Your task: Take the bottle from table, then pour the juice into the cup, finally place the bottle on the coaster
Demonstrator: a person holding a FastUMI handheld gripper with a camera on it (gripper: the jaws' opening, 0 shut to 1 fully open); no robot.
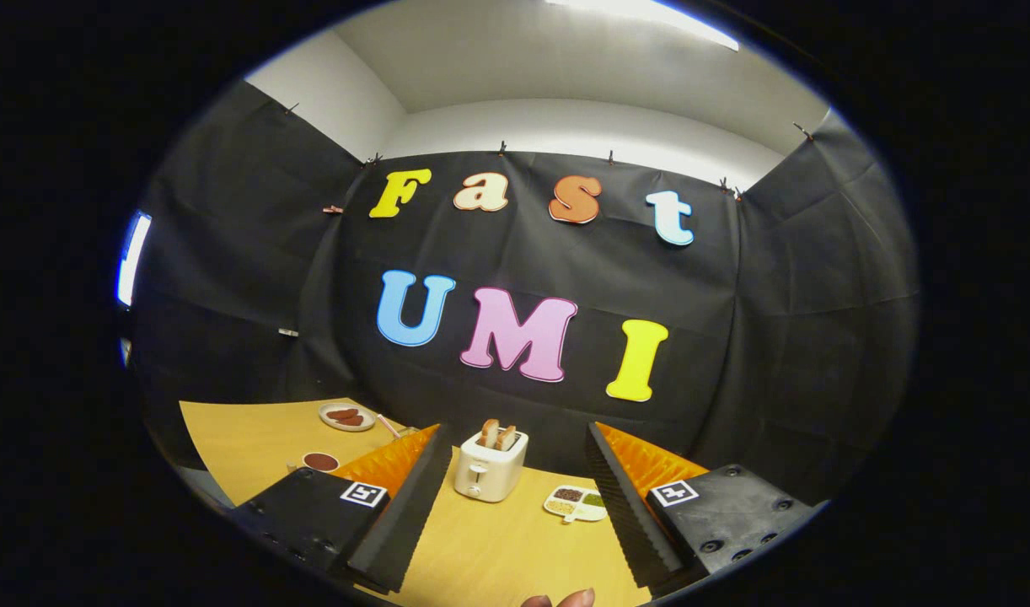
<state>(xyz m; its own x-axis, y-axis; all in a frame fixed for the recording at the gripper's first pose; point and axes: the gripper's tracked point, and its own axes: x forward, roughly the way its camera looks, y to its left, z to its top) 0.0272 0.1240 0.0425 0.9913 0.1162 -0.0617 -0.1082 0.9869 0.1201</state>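
**Open jaws, and no bottle to grab yet**

In the gripper view, the gripper (515, 497) has its jaws wide open with nothing between them. They hang over the yellow wooden worktop (498, 548).

Just ahead, between the two jaws, stands a small white toaster with two slices of toast sticking up (490, 464). Beside it, close to the right jaw, lies a little white tray with three kinds of food in it (575, 502). Further back, past the left jaw, sits a round white plate with brown pieces on it (347, 416). Nearer, just by the left jaw, is a small round cup with something dark red inside (319, 462). Someone's fingertips (559, 600) peek in at the near side of the worktop.

I cannot tell where the bottle or the coaster is from here.

What could go wrong? The jaws point at the toaster, not at a bottle. If they go straight on, I think they could bump the toaster or push the food tray. The wide jaws could also knock the dark red cup and spill it.
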